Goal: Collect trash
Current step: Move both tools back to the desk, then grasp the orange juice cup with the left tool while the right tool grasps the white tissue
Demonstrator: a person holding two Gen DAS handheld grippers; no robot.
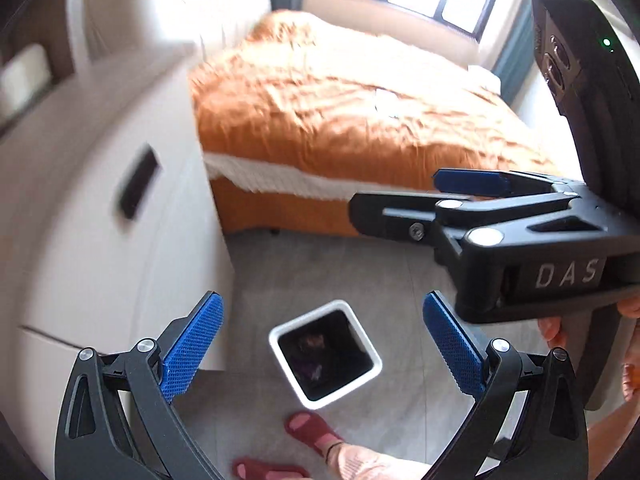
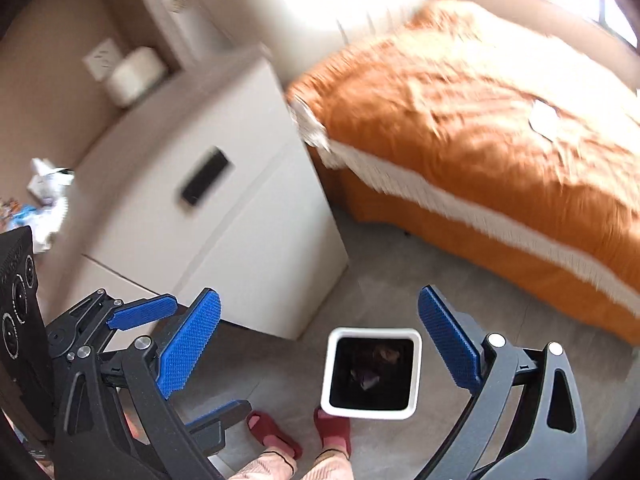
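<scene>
A white square trash bin (image 1: 325, 354) with a dark liner stands on the grey floor below both grippers; it also shows in the right wrist view (image 2: 372, 372), with some trash inside. My left gripper (image 1: 322, 340) is open and empty above the bin. My right gripper (image 2: 320, 340) is open and empty, also above the bin. The right gripper shows in the left wrist view (image 1: 400, 196), fingers apart. The left gripper shows at the left of the right wrist view (image 2: 192, 364). Crumpled white trash (image 2: 48, 196) lies on the cabinet top at far left.
A white bedside cabinet (image 2: 224, 208) stands left of the bin. A bed with an orange cover (image 2: 480, 128) fills the right, with a small white item (image 2: 544, 120) on it. The person's feet in red slippers (image 2: 332, 428) are beside the bin.
</scene>
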